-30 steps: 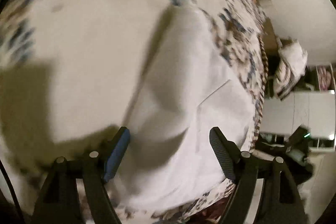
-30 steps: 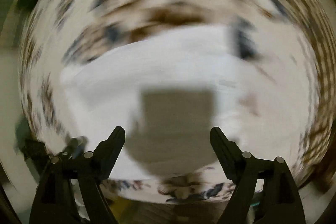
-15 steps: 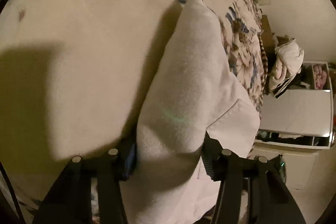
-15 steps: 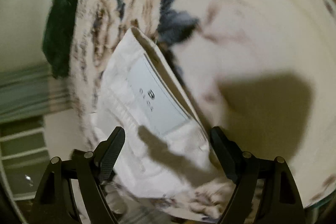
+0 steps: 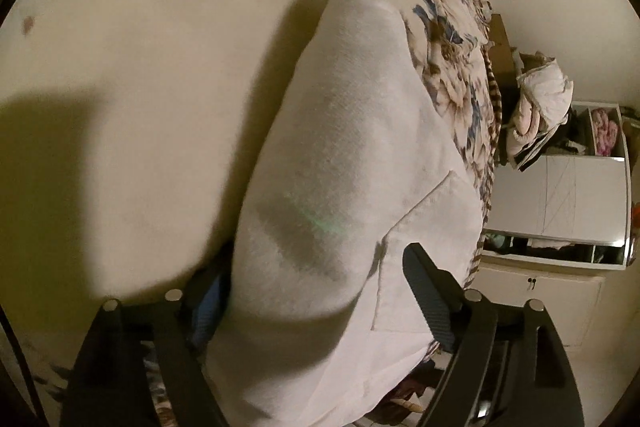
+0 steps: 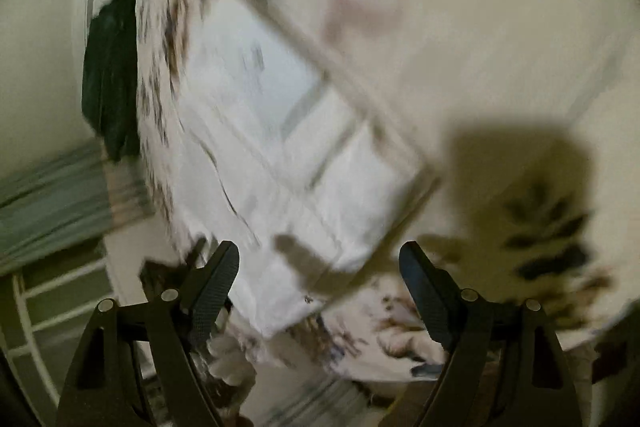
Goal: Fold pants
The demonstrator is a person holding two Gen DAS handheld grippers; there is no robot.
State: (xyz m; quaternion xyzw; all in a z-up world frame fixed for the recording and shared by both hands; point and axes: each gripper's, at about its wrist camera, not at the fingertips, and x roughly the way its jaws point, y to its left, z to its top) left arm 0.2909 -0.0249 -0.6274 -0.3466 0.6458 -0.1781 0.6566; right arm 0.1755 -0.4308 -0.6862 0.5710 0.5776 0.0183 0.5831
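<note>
**Two grippers over white pants on the bed**

One pair of white pants lies on the floral bedspread, its long axis running away from the left gripper toward the spread's far flowers. Soft, nubby weave, with a patch pocket. Left jaws are opening, a raised fold between them. The right gripper hovers unclenched above the waistband; its pale label is blurred, unreadable.

The label on the pants is blurred, unreadable.
</note>
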